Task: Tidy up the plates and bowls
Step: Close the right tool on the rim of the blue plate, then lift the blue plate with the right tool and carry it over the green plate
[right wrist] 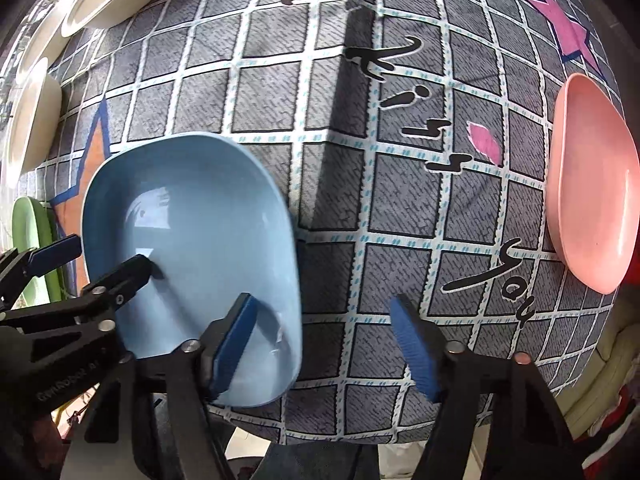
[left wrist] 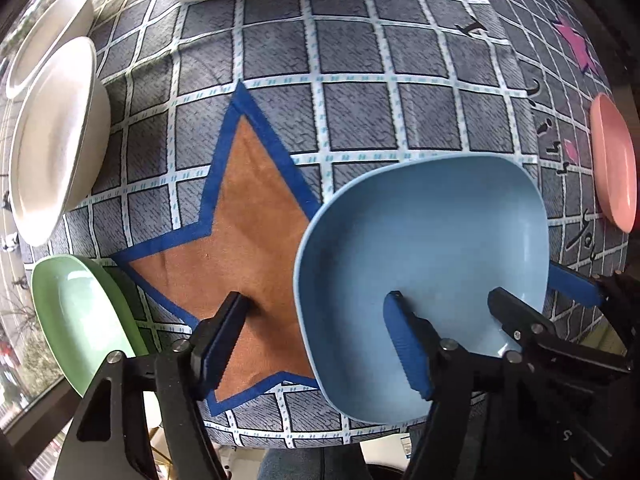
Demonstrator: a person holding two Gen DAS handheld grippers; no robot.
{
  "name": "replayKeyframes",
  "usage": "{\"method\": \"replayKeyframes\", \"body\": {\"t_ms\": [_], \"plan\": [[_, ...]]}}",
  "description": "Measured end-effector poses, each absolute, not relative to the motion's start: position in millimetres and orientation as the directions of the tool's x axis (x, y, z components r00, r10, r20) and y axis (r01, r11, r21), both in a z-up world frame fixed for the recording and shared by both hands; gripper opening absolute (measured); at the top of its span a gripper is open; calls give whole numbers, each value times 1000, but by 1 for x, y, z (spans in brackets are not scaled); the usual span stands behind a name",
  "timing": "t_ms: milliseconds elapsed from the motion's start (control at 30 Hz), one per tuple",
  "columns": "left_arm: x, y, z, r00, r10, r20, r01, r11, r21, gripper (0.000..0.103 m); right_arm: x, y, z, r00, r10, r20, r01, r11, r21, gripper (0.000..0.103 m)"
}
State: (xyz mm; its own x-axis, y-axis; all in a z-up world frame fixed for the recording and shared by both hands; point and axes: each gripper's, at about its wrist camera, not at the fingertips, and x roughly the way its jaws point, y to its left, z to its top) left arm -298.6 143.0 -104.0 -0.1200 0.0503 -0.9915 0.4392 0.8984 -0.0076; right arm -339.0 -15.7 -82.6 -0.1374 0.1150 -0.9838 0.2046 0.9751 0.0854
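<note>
I am observing both grippers standing wide apart, neither clamping anything. My left gripper (left wrist: pixel 316 344) is straddling the near-left rim of the light blue rounded-square plastic dish (left wrist: pixel 424 280): one blue-padded finger is sitting inside the dish, the other over the orange star with blue border (left wrist: pixel 244 240) printed on the grey checked tablecloth (left wrist: pixel 352 112). My right gripper (right wrist: pixel 324 344) is straddling the dish's near-right rim likewise, one finger inside, the other over bare cloth. The dish is resting flat near the table's front edge. To its left, a pale green plastic dish (left wrist: pixel 84 320) is lying at the table edge. To the right, well apart, a pink plastic dish (right wrist: pixel 592 200) is sitting. Farthest out, three white round plates (left wrist: pixel 52 136) are lying along the far-left side.
</note>
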Motion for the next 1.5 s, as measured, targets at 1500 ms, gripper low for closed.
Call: {"method": "replayKeyframes", "body": {"t_ms": [1500], "plan": [[-329, 262, -26, 3, -25, -1000, 399, 917, -22, 44, -307, 142, 4, -148, 158, -976, 37, 987, 154, 29]]}}
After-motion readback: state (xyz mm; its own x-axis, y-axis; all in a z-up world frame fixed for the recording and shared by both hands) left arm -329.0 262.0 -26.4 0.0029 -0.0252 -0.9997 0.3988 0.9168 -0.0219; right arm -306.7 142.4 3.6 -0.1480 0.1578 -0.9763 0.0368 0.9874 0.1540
